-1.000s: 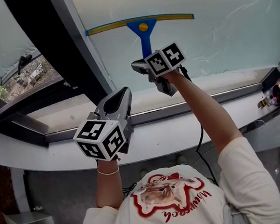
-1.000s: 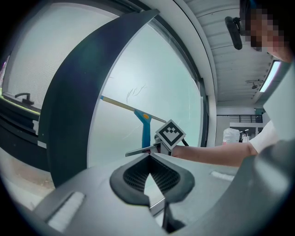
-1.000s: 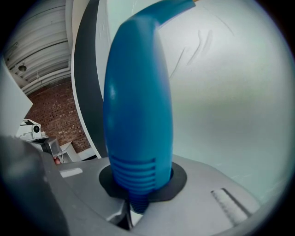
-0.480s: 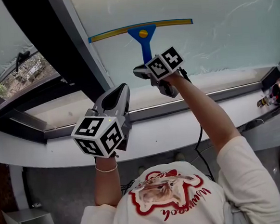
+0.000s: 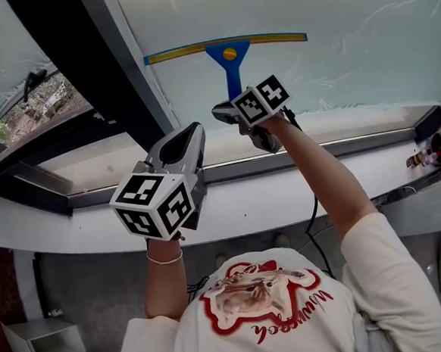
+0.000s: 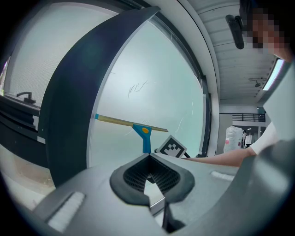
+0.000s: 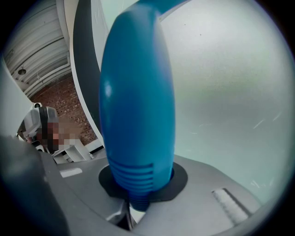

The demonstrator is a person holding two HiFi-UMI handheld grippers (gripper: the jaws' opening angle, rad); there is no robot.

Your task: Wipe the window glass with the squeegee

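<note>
The window glass (image 5: 359,1) fills the upper view, with a dark frame (image 5: 66,47) at its left. The squeegee (image 5: 227,51) presses its blade against the pane, and the right gripper (image 5: 232,111) clamps its blue handle. The left gripper (image 5: 189,134) hovers near the sill (image 5: 283,197), jaws together and empty.

Left gripper (image 6: 150,167): held low on a bent arm, jaw tips meeting, nothing between.
Right gripper (image 7: 137,196): raised on outstretched arm, jaws clamped on squeegee handle (image 7: 138,101).
</note>
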